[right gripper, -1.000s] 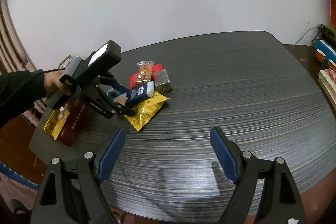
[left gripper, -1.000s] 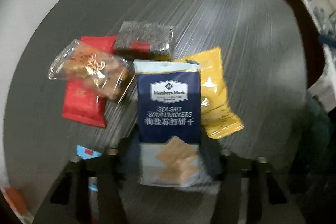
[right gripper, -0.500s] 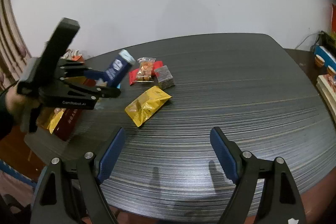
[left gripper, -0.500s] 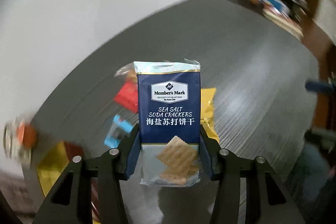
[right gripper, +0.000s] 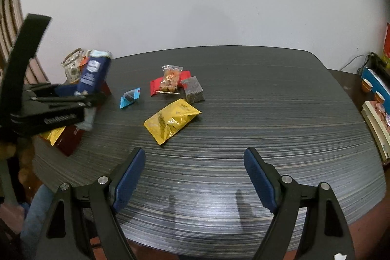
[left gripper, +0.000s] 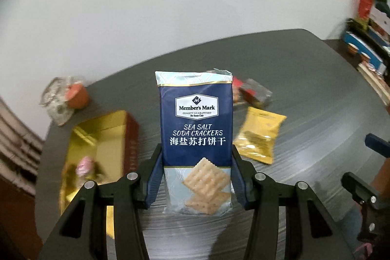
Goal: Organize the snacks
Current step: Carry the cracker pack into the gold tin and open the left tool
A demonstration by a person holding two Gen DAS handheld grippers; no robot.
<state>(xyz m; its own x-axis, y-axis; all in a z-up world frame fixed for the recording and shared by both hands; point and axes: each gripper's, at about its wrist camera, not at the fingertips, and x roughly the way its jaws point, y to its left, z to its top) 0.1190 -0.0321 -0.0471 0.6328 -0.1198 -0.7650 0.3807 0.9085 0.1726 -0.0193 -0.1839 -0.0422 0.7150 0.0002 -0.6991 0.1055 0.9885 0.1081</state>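
- My left hand-held gripper (left gripper: 196,177) pinched the cracker packet (left gripper: 195,138) by its lower sides, held upright above the bench (left gripper: 304,79), just right of the gold-lined box (left gripper: 97,138).
- I judged the box the packet's home: I needed to carry it left over the opening, lower it well inside, then release.
- My right hand-held gripper (right gripper: 195,177) hung spread and empty, well right of the box.
- The yellow pouch (right gripper: 171,121) lay further right.
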